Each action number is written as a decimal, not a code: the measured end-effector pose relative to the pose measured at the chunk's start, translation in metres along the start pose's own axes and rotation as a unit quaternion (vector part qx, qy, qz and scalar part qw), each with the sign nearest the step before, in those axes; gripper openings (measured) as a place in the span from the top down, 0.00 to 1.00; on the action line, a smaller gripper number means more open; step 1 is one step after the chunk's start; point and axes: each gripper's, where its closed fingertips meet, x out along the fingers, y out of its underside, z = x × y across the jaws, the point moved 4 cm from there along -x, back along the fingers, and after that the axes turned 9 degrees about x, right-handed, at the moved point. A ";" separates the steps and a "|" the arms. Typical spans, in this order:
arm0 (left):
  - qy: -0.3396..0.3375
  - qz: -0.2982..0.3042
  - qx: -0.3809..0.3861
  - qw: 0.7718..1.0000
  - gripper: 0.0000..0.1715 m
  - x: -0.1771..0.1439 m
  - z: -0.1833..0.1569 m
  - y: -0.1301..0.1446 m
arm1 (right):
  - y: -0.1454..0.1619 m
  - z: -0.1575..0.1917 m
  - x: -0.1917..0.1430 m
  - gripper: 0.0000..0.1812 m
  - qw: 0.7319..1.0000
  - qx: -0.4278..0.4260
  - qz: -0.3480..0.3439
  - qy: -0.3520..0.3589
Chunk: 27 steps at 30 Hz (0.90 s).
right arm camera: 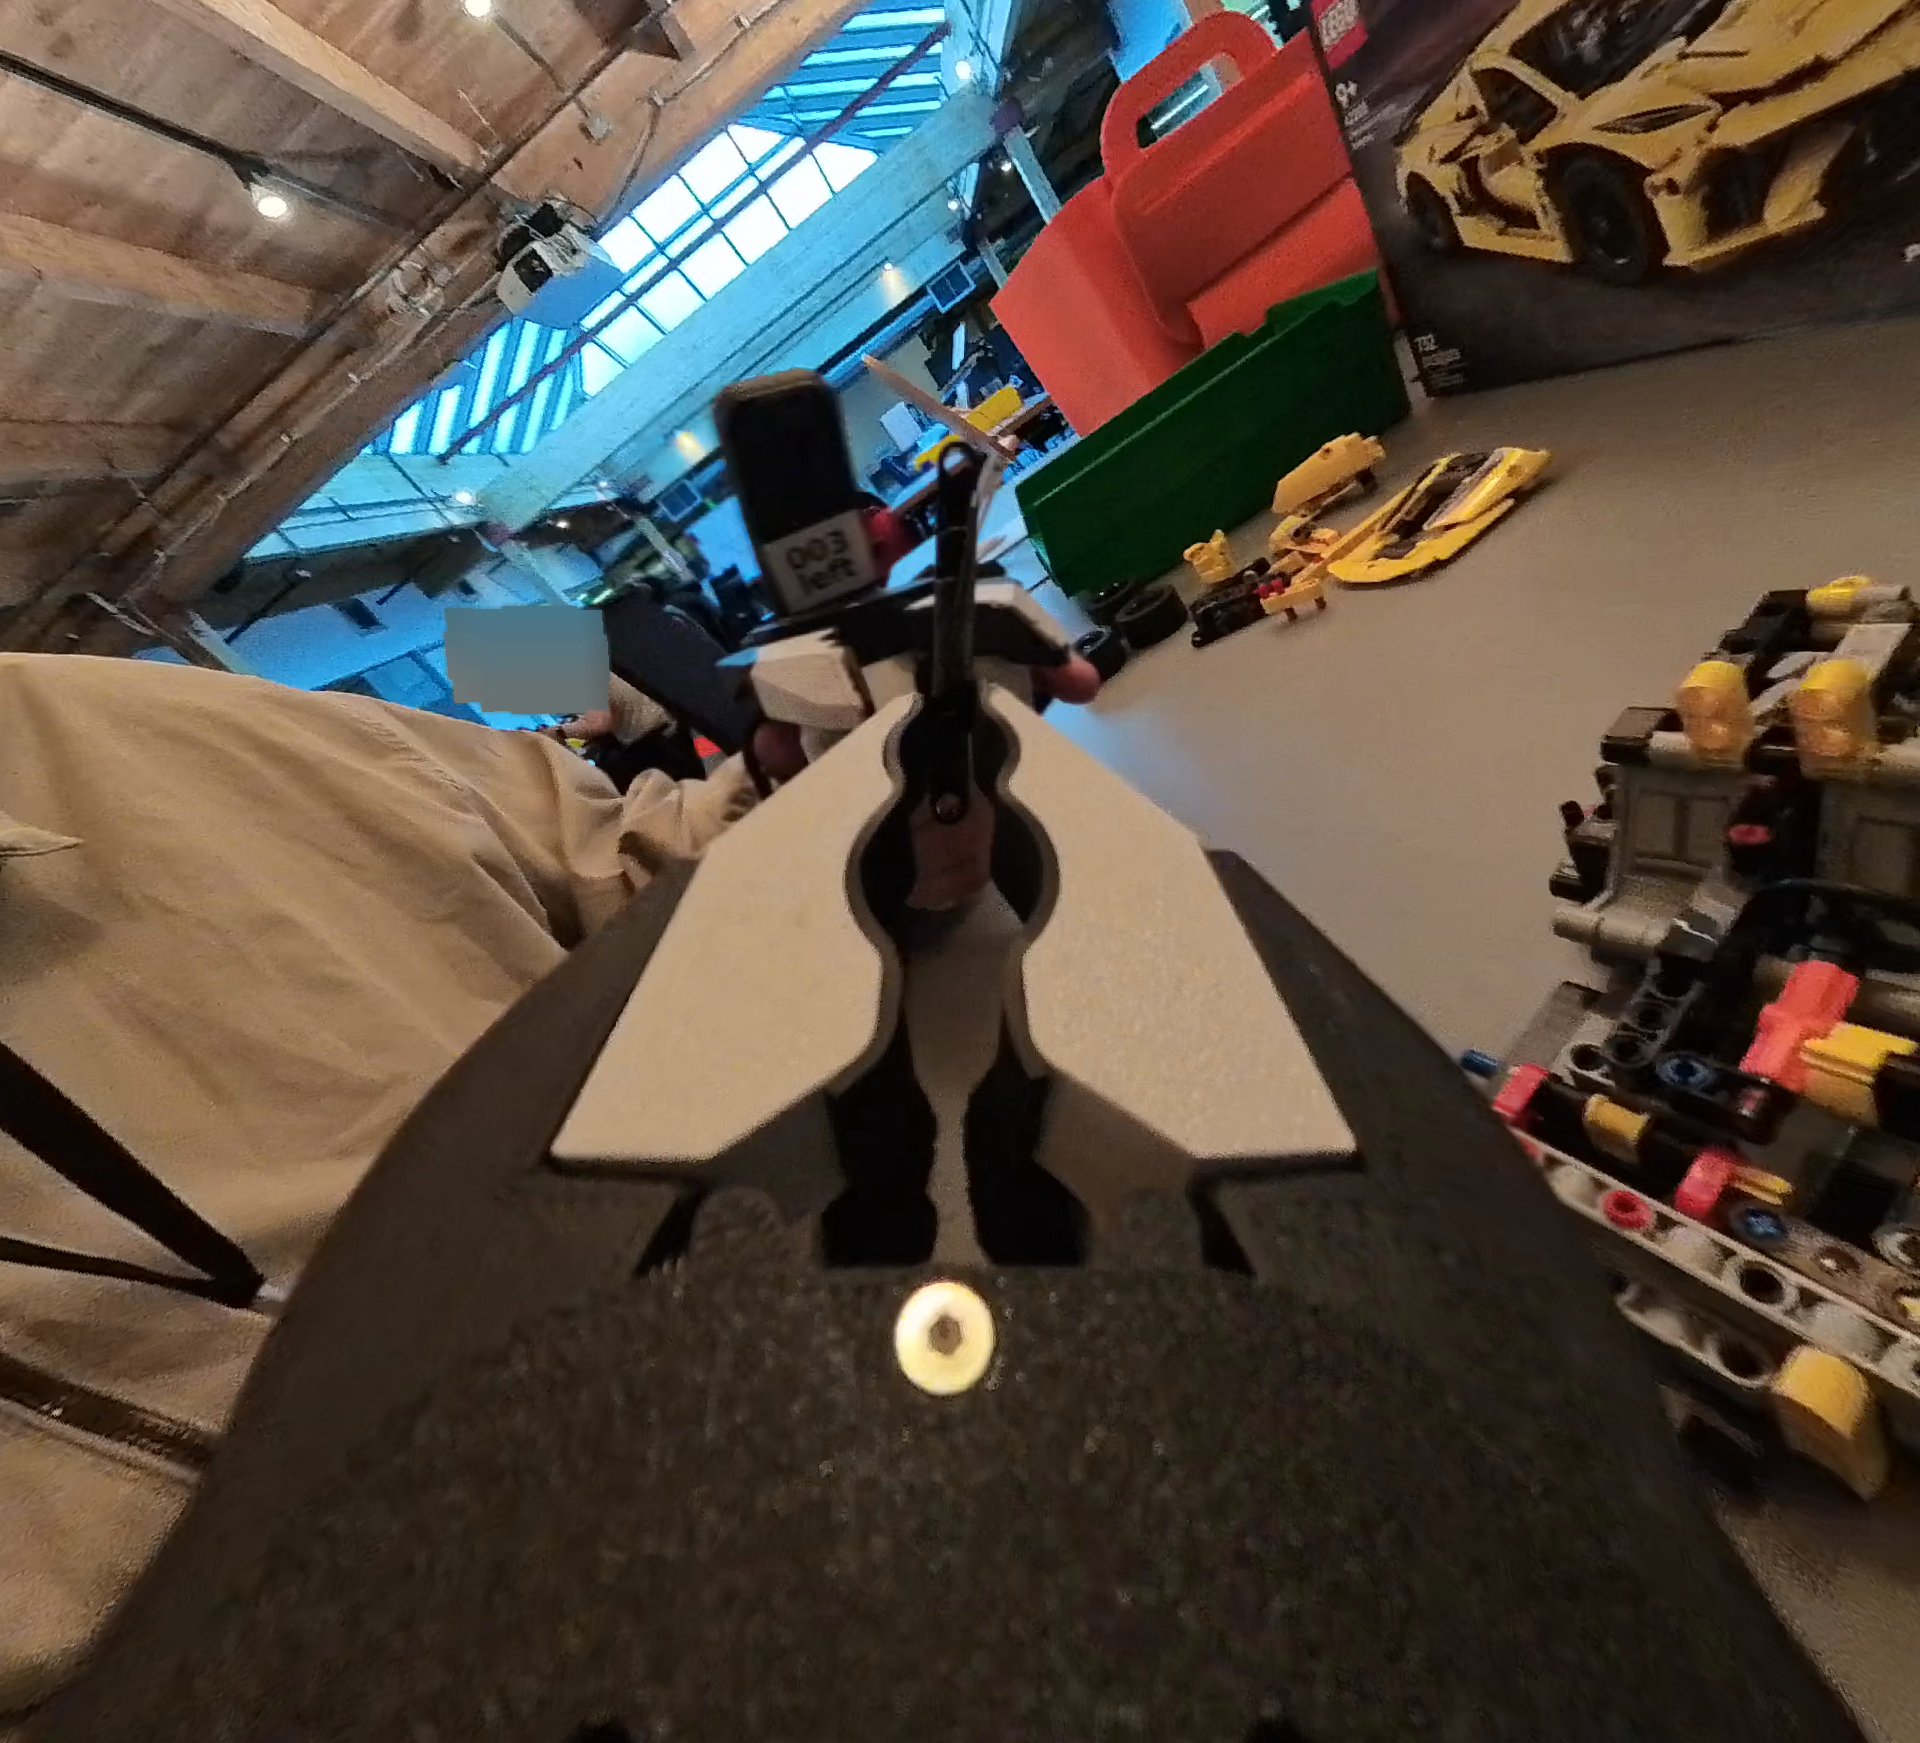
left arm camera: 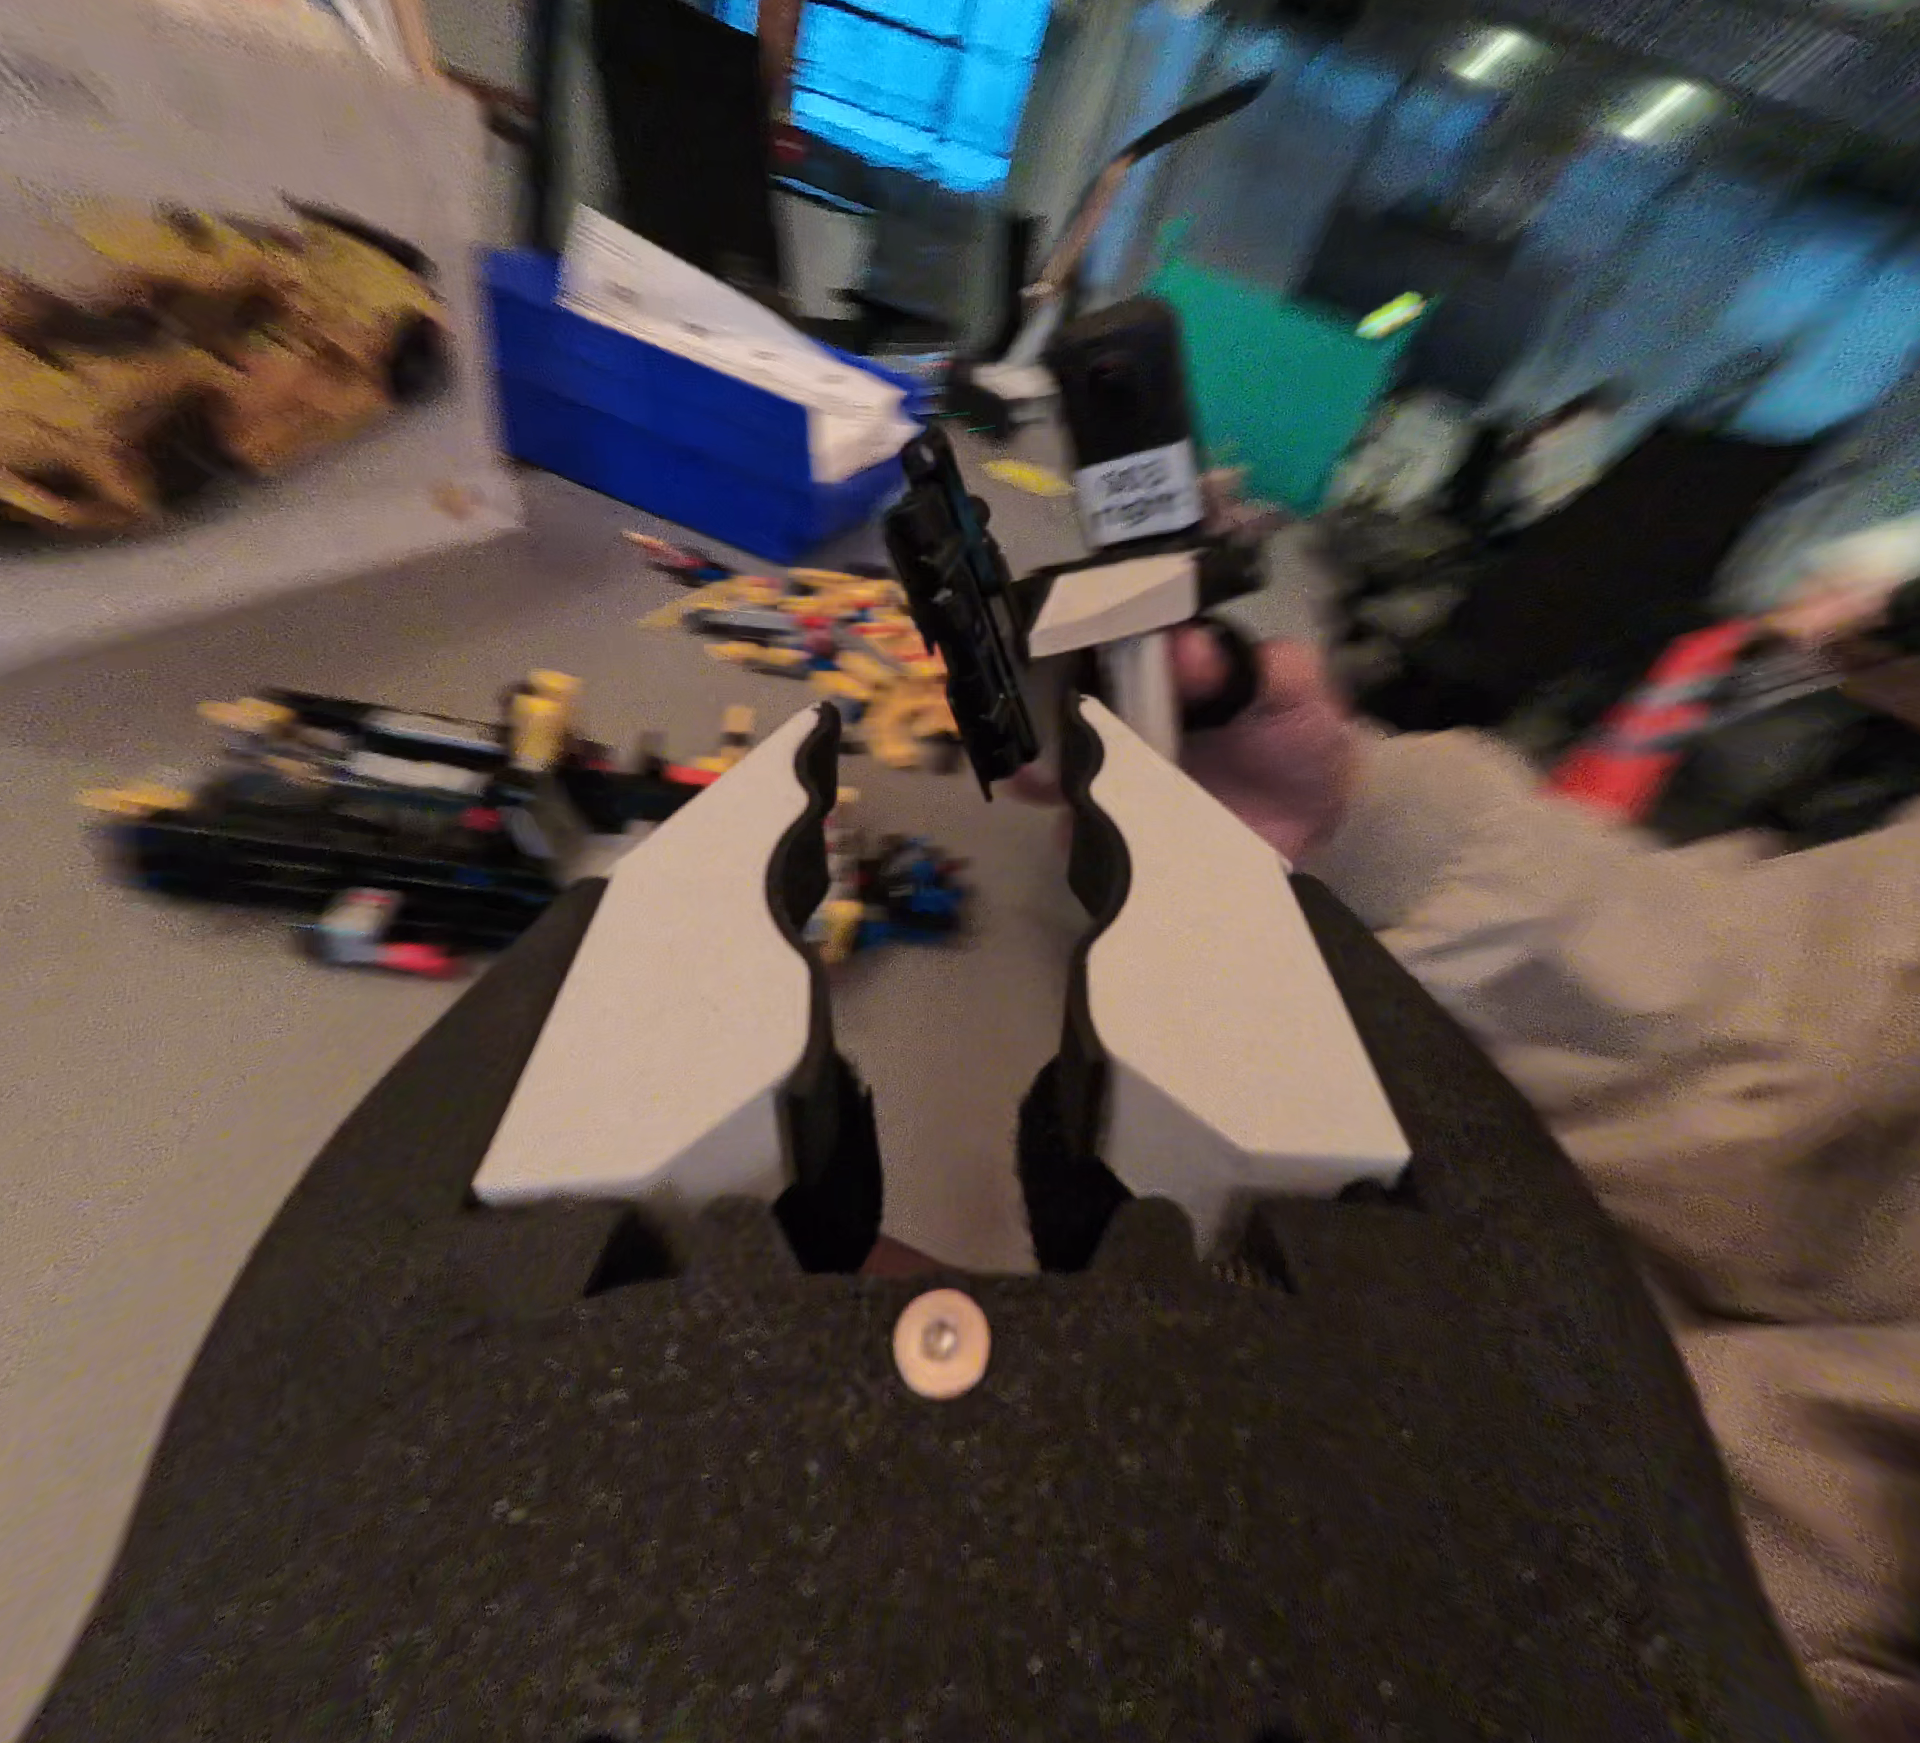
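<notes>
My right gripper (right arm camera: 951,717) is shut on a thin black plastic building piece (right arm camera: 951,571) that sticks up past its fingertips. In the blurred left wrist view the same black piece (left arm camera: 961,613) hangs tilted just beyond my left gripper (left arm camera: 951,737), which is open and empty. The piece's lower end is near the gap between the left fingertips; I cannot tell whether they touch. The left gripper (right arm camera: 894,654) shows behind the piece in the right wrist view, facing my right gripper. Both are held above a grey table (left arm camera: 208,1070).
A part-built black, grey and yellow model chassis (right arm camera: 1745,1018) lies on the table, also in the left wrist view (left arm camera: 343,820). Loose yellow parts (right arm camera: 1434,509), a car-picture box (right arm camera: 1662,83), a red bin (right arm camera: 1195,218), a green tray (right arm camera: 1216,446) and a blue bin (left arm camera: 665,446) stand around. Beige sleeves (left arm camera: 1558,1018) are close. Less than 4 cm separates the two grippers' tips.
</notes>
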 end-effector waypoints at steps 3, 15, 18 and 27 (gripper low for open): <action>0.032 -0.033 -0.058 0.997 0.76 -0.003 0.005 -0.003 | 0.007 -0.001 0.006 0.97 0.999 0.029 0.021 -0.007; 0.135 -0.024 -0.109 0.985 0.96 -0.006 -0.006 0.000 | 0.012 0.006 0.015 0.89 0.999 0.027 0.025 -0.037; 0.141 -0.005 -0.109 0.984 0.96 -0.003 -0.008 0.006 | 0.011 0.006 0.013 0.91 0.998 0.045 0.024 -0.046; 0.132 0.006 -0.088 0.987 0.96 0.000 -0.010 0.011 | 0.014 0.008 0.014 0.97 0.998 0.015 0.046 -0.026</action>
